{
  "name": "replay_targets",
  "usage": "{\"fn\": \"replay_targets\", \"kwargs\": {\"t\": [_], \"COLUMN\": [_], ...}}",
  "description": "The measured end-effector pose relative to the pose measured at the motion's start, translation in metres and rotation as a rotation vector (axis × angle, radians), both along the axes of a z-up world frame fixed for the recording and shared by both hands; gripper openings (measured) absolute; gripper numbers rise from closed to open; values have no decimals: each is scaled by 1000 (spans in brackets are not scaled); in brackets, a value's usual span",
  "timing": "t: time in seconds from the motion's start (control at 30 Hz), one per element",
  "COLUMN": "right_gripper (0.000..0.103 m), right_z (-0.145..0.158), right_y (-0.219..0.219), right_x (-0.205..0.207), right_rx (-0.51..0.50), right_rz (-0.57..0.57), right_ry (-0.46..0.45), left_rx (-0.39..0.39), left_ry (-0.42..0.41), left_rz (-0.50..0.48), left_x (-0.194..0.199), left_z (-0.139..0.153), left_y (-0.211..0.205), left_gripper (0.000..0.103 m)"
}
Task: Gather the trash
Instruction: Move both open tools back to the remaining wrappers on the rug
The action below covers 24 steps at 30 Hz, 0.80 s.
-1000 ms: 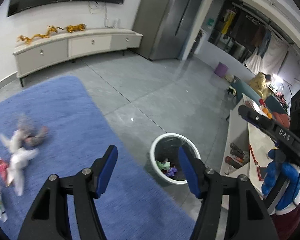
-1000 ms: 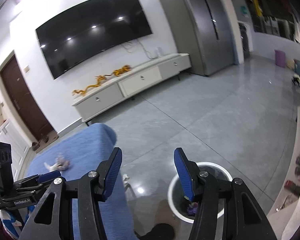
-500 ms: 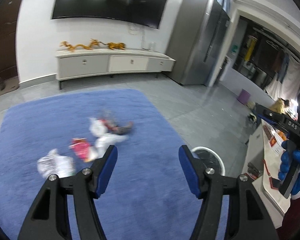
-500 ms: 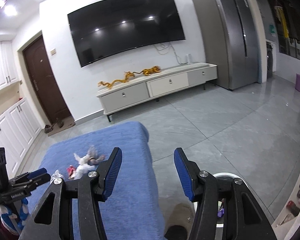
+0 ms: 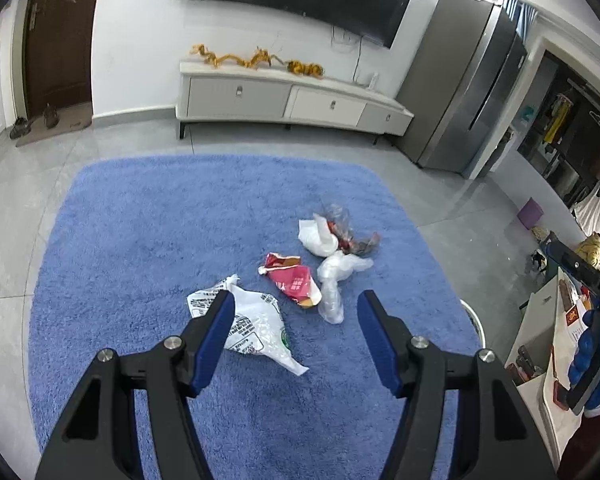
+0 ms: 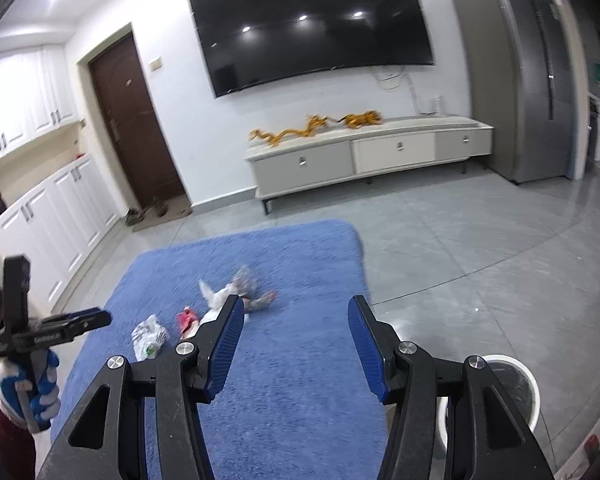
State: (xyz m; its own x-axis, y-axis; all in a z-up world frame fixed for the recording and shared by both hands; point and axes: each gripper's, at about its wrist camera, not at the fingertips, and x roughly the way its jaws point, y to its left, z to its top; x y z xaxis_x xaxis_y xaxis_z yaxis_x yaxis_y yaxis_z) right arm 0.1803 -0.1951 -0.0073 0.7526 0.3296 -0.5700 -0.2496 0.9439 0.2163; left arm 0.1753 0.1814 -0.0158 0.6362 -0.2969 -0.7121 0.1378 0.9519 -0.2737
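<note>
Trash lies in a loose pile on the blue rug (image 5: 160, 232): a white printed plastic bag (image 5: 252, 328), a red snack wrapper (image 5: 292, 280), crumpled clear plastic (image 5: 336, 276), a white wad (image 5: 318, 236) and a dark wrapper (image 5: 356, 240). My left gripper (image 5: 294, 312) is open and empty, above the rug just short of the pile. My right gripper (image 6: 296, 322) is open and empty, farther back and higher. The pile shows blurred in the right wrist view (image 6: 220, 300). The white trash bin (image 6: 512, 384) stands on the tiles at the rug's right edge; its rim shows in the left wrist view (image 5: 476, 320).
A low white TV cabinet (image 5: 292, 96) with gold dragon figures stands against the far wall under a black TV (image 6: 312, 24). A grey fridge (image 5: 468, 96) stands at the right, a brown door (image 6: 132, 120) at the left. A cluttered table (image 5: 556, 344) is at the right.
Both views have swung left from the bin toward the rug. My left gripper has come close over the trash pile. Both grippers stay open and empty.
</note>
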Motion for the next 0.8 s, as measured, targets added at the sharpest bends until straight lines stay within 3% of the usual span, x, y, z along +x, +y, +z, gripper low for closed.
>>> {"fn": "replay_targets", "kwargs": {"t": [0.4, 0.8], "right_gripper": [51, 51], "right_z": [-35, -75], "right_y": [43, 70], "right_x": [49, 107], "right_rx": [-37, -10], "right_rz": [130, 228], "right_ry": [84, 181], "left_rx": [106, 225], "left_ry": [129, 274], "left_rz": [-53, -58], "left_x": [64, 114], "left_z": [-32, -68], "left_y": [-35, -55], "left_gripper": [62, 61]}}
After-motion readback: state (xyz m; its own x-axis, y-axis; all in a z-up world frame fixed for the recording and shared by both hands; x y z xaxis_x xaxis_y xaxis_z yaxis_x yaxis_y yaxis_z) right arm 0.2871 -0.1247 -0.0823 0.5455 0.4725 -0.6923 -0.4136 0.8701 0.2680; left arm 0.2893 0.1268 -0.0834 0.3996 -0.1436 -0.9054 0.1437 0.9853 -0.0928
